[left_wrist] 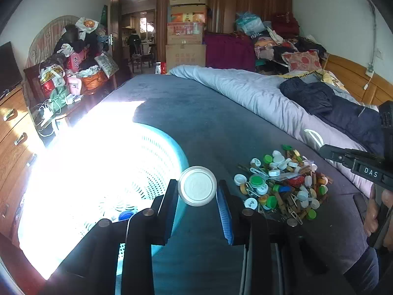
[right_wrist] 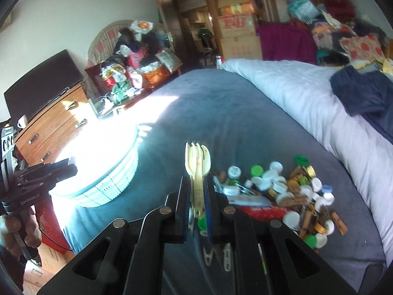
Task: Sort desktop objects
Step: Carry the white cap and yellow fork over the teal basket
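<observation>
Right now, the left gripper [left_wrist: 197,191] has its fingers [left_wrist: 172,196] spread apart with a round white lid [left_wrist: 197,186] sitting between them, and whether they press it cannot be told. It hangs over the edge of a light blue basket [left_wrist: 157,152] at the lower left of the frame, where bright sun washes it out. The right gripper [right_wrist: 197,191] has its fingers [right_wrist: 183,196] clenched on a bunch of pale plastic forks [right_wrist: 196,162], pointing up in the middle of its frame. A pile of bottle caps and clothespins [left_wrist: 282,184] lies on the dark blue bed cover [left_wrist: 196,113], to the right of the basket.
</observation>
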A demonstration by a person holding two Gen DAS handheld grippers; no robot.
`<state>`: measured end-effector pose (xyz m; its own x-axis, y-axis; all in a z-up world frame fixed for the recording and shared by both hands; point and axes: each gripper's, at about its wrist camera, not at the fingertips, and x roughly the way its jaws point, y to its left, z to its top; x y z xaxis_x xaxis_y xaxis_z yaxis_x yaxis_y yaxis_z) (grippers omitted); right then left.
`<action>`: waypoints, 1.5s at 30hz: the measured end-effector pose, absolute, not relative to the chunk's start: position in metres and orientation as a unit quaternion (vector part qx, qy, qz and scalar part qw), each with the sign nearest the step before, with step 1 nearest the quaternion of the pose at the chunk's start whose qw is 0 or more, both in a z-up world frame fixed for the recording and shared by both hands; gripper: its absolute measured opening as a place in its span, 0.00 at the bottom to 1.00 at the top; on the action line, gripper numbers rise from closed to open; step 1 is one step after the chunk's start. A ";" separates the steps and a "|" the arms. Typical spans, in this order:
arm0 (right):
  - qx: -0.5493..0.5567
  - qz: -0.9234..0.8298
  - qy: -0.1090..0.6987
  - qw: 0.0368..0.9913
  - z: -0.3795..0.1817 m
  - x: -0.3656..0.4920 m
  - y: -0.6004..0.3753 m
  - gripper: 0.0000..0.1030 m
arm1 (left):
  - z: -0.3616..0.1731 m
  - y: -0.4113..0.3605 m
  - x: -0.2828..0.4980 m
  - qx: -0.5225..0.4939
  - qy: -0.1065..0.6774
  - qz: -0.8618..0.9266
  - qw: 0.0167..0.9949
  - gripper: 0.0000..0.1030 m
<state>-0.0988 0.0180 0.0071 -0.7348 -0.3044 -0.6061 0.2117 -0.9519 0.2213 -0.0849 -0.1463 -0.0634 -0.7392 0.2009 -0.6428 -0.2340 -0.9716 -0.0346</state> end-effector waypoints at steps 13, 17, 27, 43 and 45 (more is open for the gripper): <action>0.328 -0.920 -0.028 0.210 0.041 -0.141 -0.085 0.11 | -0.064 -0.213 -0.109 -0.347 0.018 0.938 0.011 0.32; 0.332 -0.914 -0.011 0.234 0.046 -0.156 -0.123 0.11 | -0.067 -0.235 -0.112 -0.350 0.004 0.937 -0.017 0.32; 0.351 -0.890 0.022 0.291 0.038 -0.185 -0.208 0.11 | -0.071 -0.286 -0.123 -0.360 -0.011 0.931 -0.064 0.32; 0.385 -0.872 0.039 0.300 0.016 -0.199 -0.240 0.11 | -0.104 -0.292 -0.149 -0.413 -0.012 0.908 -0.066 0.32; 0.385 -0.872 0.040 0.301 0.017 -0.199 -0.242 0.11 | -0.104 -0.294 -0.152 -0.414 -0.013 0.908 -0.065 0.32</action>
<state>-0.1991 -0.2424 0.0167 -0.5228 -0.4931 -0.6954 0.5550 -0.8160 0.1613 -0.1520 -0.2942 -0.1042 -0.6496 -0.1071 -0.7527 0.1289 -0.9912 0.0298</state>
